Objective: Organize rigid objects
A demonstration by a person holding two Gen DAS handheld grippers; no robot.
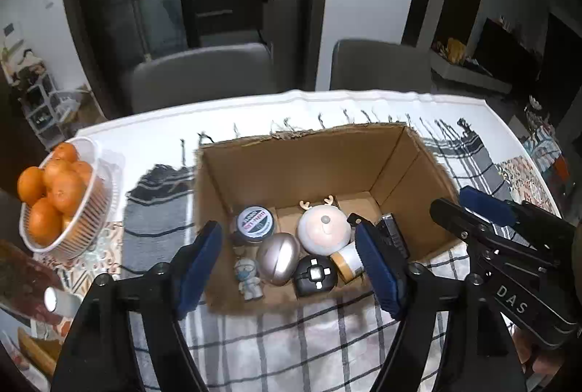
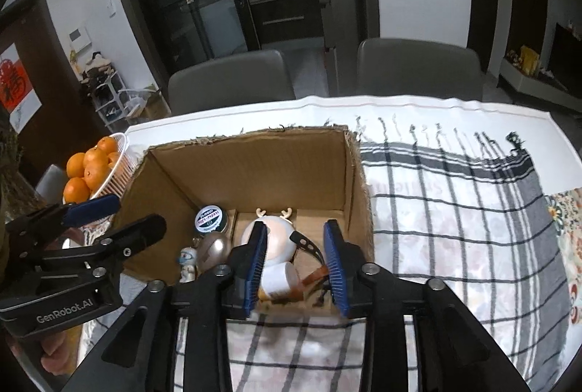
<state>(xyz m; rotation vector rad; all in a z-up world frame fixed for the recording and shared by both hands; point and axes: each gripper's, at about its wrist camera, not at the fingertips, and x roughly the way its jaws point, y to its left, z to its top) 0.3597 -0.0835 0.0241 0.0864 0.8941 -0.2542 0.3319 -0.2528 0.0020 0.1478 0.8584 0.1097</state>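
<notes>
An open cardboard box [image 1: 298,155] [image 2: 254,155] stands on the checked cloth. Inside lie a round tin [image 1: 254,222] [image 2: 210,219], a white reindeer ball [image 1: 323,228] [image 2: 278,239], a silver egg-shaped case [image 1: 278,257] [image 2: 212,252], a small astronaut figure [image 1: 249,277] [image 2: 187,263], a black round gadget [image 1: 314,275], a white jar with a wooden lid [image 1: 347,261] [image 2: 278,281] and a black strap with a brown end [image 2: 309,250]. My left gripper [image 1: 291,268] is open and empty above the box's near edge. My right gripper [image 2: 296,264] is open and empty over the box's near right corner.
A white basket of oranges [image 1: 54,195] [image 2: 91,170] stands left of the box. Two grey chairs [image 1: 203,75] [image 2: 418,68] stand behind the table. The checked cloth [image 2: 454,210] stretches to the right. A small white cup [image 1: 58,299] sits at the near left.
</notes>
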